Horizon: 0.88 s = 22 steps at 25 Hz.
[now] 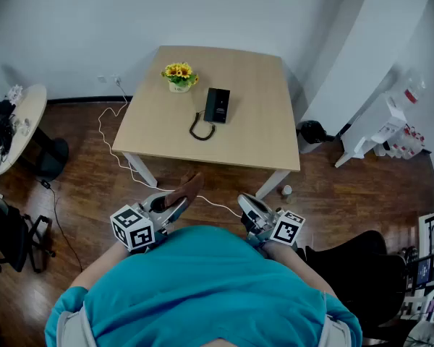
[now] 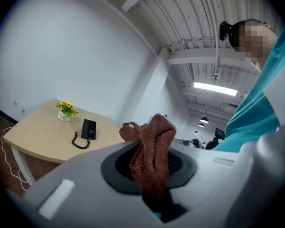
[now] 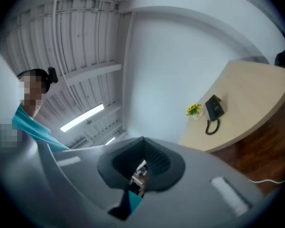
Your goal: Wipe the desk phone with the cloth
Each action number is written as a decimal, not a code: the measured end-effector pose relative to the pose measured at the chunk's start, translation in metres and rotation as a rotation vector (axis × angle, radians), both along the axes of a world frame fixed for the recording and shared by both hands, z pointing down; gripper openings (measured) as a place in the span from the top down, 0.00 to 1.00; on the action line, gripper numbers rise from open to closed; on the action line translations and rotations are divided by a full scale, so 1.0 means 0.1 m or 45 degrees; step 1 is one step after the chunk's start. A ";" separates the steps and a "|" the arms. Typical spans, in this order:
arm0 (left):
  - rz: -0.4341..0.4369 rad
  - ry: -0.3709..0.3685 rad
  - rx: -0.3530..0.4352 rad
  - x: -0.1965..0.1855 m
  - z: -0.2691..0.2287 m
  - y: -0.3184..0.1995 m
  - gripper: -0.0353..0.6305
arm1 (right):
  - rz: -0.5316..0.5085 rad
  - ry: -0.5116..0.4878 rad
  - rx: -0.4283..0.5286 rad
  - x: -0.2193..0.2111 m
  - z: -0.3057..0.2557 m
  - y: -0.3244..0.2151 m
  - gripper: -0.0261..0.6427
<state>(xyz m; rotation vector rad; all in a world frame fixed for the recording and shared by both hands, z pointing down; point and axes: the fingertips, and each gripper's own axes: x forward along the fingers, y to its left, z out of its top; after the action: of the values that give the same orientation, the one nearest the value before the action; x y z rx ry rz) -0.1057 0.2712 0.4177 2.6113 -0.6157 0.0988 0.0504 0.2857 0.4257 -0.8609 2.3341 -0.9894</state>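
Observation:
The black desk phone lies on the far part of the light wooden table, its coiled cord curling toward me. Both grippers are held close to my chest, well short of the table. My left gripper is shut on a brown knitted cloth, which bunches up between the jaws in the left gripper view. My right gripper is shut with nothing in it. The phone also shows small and distant in the left gripper view and again as the phone in the right gripper view.
A small pot of yellow flowers stands beside the phone. A white cable trails over the wooden floor. A round side table is at the left, a black bin and a white rack at the right, a black chair beside me.

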 end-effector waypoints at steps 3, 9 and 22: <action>-0.017 0.007 -0.001 0.12 0.01 -0.08 0.84 | -0.007 0.052 -0.009 0.17 0.11 -0.11 0.96; -0.031 0.036 -0.036 0.05 0.14 -0.51 0.84 | -0.009 0.109 -0.062 0.18 0.41 -0.61 0.95; 0.199 0.129 0.011 -0.54 0.02 -2.66 0.85 | 0.313 0.276 -0.282 0.30 1.08 -2.52 0.82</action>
<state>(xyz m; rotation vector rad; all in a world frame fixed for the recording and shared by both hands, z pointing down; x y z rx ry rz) -0.1594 0.0050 0.4195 2.6512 -0.3770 0.0126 0.0801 0.0341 0.5333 -1.3678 2.2451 -1.1079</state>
